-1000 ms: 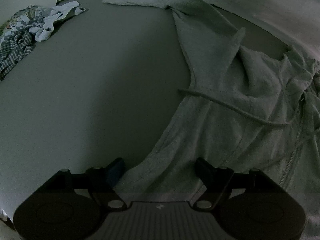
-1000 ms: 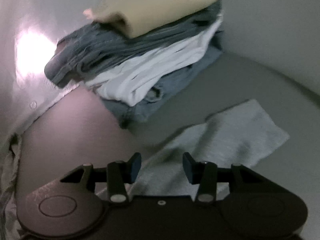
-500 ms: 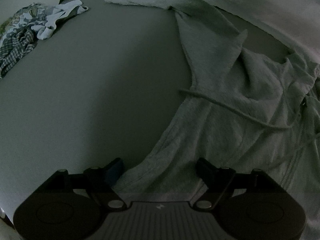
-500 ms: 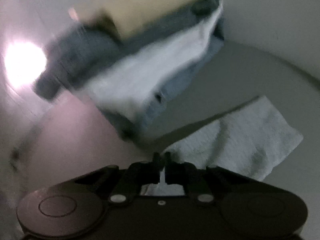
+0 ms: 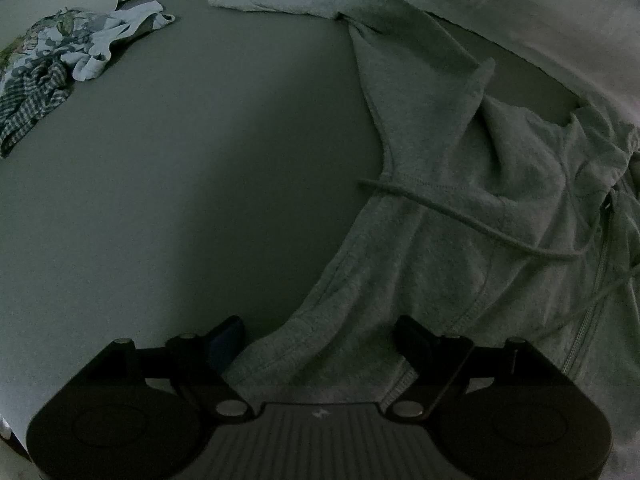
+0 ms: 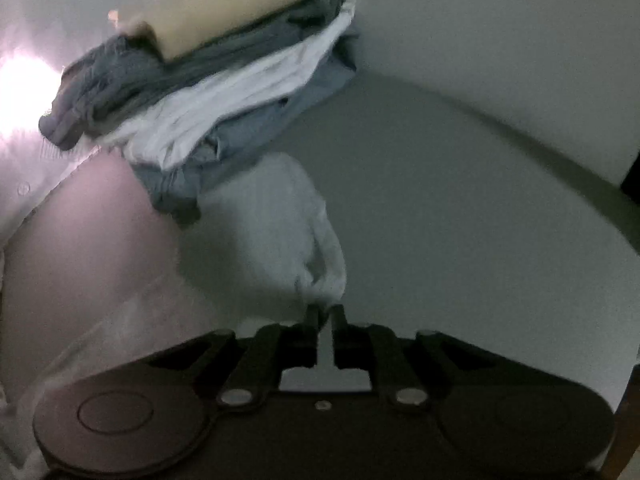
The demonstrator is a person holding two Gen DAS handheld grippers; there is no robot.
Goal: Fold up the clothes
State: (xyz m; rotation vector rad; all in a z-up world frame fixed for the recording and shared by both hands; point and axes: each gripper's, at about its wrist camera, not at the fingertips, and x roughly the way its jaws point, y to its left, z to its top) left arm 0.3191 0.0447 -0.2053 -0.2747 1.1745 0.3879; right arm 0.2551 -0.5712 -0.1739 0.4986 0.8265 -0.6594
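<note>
A grey zip hoodie [image 5: 452, 200] with a drawstring lies spread on the grey table [image 5: 180, 200], one sleeve reaching to the far edge. My left gripper [image 5: 320, 336] is open, its jaws either side of the hoodie's near edge, low over the cloth. In the right wrist view my right gripper [image 6: 325, 312] is shut on a fold of the hoodie's light grey sleeve [image 6: 280, 220] and holds it lifted off the table; the cloth hangs bunched and blurred.
A stack of folded clothes [image 6: 208, 76], beige on top of grey, white and blue, sits at the far left of the right wrist view. A heap of unfolded patterned and checked clothes [image 5: 48, 64] lies at the table's far left corner.
My right gripper closed on the sleeve, which lay flat, and lifted it up and to the left toward the stack. The left gripper has stayed open and almost still.
</note>
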